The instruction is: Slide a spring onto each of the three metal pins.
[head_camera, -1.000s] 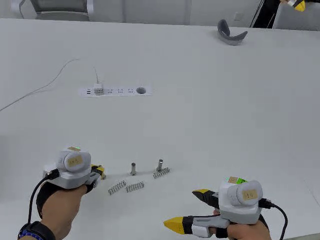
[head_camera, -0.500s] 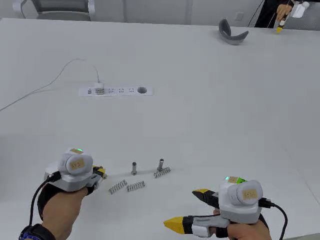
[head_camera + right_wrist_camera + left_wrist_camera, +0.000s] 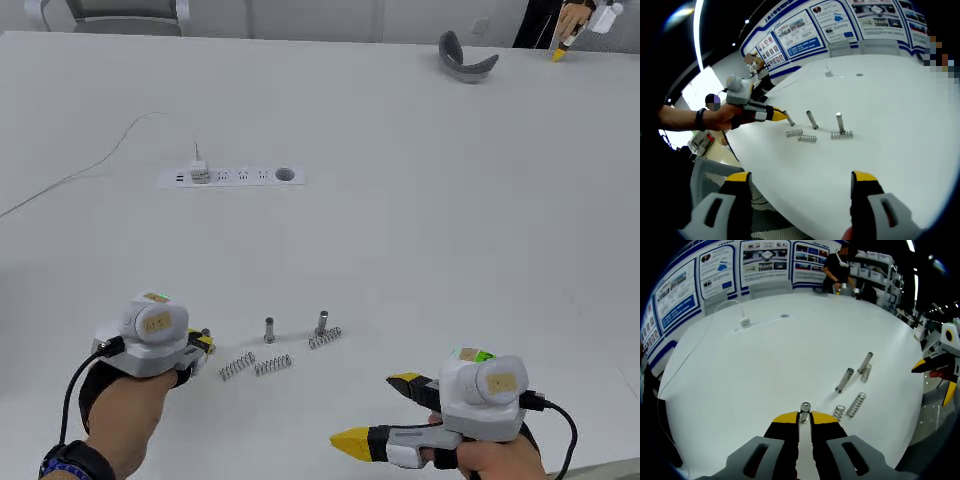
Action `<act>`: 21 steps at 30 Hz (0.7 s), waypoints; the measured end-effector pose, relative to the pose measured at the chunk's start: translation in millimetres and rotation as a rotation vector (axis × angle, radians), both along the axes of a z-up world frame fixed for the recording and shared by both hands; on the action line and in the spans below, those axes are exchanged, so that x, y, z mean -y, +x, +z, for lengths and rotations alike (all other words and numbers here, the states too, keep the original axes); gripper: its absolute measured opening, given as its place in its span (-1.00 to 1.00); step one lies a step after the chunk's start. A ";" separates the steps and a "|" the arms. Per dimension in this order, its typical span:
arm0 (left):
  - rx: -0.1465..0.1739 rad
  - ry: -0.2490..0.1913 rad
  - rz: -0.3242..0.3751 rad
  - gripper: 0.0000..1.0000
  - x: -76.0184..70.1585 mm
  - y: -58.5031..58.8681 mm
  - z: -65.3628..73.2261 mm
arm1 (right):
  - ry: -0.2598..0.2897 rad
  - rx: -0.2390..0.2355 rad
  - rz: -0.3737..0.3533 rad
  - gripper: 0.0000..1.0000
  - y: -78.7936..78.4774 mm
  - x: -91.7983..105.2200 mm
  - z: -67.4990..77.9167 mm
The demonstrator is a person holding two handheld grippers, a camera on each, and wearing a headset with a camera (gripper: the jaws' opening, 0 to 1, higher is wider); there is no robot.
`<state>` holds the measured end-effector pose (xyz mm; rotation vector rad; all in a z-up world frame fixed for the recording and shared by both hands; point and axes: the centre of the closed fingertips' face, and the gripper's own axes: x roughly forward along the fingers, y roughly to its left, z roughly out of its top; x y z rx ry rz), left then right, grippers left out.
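The left hand-held gripper (image 3: 805, 417) pinches one pin (image 3: 805, 408); the right hand-held gripper (image 3: 799, 176) is spread wide, springs (image 3: 807, 138) ahead on the counter (image 3: 880, 100).

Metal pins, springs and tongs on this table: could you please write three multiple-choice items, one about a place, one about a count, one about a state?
1. Where is the third metal pin?
A) in the left tongs
B) in the right tongs
C) in a tray
2. How many springs lie on the table?
A) two
B) three
C) five
3. How are the right tongs?
A) shut on a spring
B) open and empty
C) shut on a pin
Answers: 1 A, their tips close on the pin; 2 B, three lie near the two standing pins; 3 B, their tips stand wide apart with nothing between.
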<state>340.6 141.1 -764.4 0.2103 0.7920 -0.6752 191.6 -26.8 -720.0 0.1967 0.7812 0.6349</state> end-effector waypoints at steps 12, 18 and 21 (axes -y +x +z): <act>-0.042 -0.007 0.009 -0.66 -7.4 -12.8 -8.6 | -0.002 -0.004 0.005 0.65 -1.7 -1.7 -2.7; -0.059 -0.022 0.007 -0.51 -14.5 -19.9 -9.6 | -0.002 -0.001 0.009 0.65 -0.9 -4.3 -2.8; -0.061 -0.021 0.000 -0.48 -19.0 -24.6 -9.5 | -0.003 0.000 0.012 0.65 0.7 -5.2 -2.5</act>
